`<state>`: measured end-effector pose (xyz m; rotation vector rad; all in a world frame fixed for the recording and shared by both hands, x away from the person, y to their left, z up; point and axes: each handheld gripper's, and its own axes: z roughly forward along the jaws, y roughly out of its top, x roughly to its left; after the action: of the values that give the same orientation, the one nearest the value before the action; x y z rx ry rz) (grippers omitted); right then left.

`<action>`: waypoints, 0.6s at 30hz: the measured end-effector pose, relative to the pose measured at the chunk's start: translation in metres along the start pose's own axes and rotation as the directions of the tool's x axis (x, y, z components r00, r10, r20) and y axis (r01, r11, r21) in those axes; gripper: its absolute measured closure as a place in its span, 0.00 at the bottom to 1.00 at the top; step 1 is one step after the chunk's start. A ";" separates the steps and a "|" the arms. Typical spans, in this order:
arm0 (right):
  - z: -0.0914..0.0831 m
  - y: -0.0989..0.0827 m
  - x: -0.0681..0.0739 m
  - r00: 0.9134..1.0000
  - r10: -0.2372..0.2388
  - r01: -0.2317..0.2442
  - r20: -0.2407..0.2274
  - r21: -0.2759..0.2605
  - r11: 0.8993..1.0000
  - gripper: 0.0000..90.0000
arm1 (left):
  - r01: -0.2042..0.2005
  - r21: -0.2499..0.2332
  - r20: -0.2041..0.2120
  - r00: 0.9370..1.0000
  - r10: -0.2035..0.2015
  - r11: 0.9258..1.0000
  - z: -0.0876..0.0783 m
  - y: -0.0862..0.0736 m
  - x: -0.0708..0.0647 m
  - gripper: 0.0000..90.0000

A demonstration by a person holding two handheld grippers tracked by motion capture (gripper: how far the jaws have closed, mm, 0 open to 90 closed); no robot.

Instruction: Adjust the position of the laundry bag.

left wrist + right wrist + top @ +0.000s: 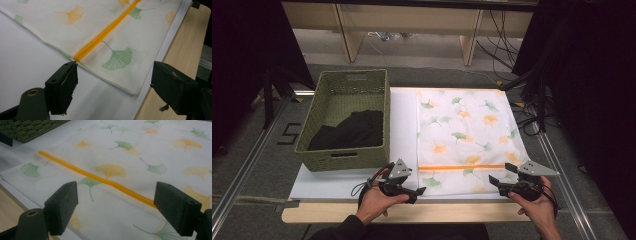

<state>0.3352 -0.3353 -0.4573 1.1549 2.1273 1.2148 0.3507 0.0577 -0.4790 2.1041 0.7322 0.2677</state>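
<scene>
Your white mesh laundry bag with green and orange ginkgo leaves (467, 137) lies flat on the white board's (402, 130) right half, its orange zipper strip (462, 167) crossing near you. Left gripper (412, 192) and right gripper (497, 182) both spread wide, holding nothing, at its near corners.

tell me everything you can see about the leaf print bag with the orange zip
The leaf print bag is a thin, pale, translucent-looking fabric pouch printed with green and orange ginkgo leaves. An orange zip runs straight across it near the person's end and looks closed. It lies flat and spread out on the white mat, right of the green basket. The left gripper and right gripper are open at its near corners, neither gripping it.
</scene>
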 end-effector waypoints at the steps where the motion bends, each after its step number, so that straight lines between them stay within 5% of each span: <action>1: 0.000 0.000 0.000 1.000 0.005 -0.005 -0.002 0.001 1.000 0.23 | -0.029 0.016 -0.012 0.999 0.029 0.999 0.002 0.001 0.001 0.23; 6: 0.000 0.000 0.002 1.000 0.022 -0.022 -0.014 0.012 1.000 0.23 | -0.013 0.059 -0.072 0.997 0.018 0.998 0.018 0.003 0.007 0.22; 7: 0.001 0.001 -0.001 1.000 -0.025 0.025 0.000 0.000 1.000 0.23 | -0.011 0.064 -0.082 0.997 0.017 0.998 0.020 0.004 0.010 0.22; 9: 0.002 0.001 0.001 0.999 0.012 -0.011 -0.044 0.017 1.000 0.23 | -0.006 0.065 -0.081 0.997 0.011 0.998 0.024 0.008 0.016 0.23; 12: 0.003 0.000 0.001 0.999 -0.002 0.002 -0.036 0.010 1.000 0.24 | 0.018 0.073 -0.083 0.996 -0.012 0.997 0.030 0.012 0.020 0.27; 18: 0.003 0.000 0.000 0.999 0.003 -0.002 -0.037 0.009 1.000 0.25 | -0.023 0.131 -0.112 0.993 0.038 0.991 0.041 0.017 0.018 0.38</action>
<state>0.3375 -0.3342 -0.4585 1.1476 2.1611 1.2383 0.3896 0.0332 -0.4916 2.2383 0.8040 0.3688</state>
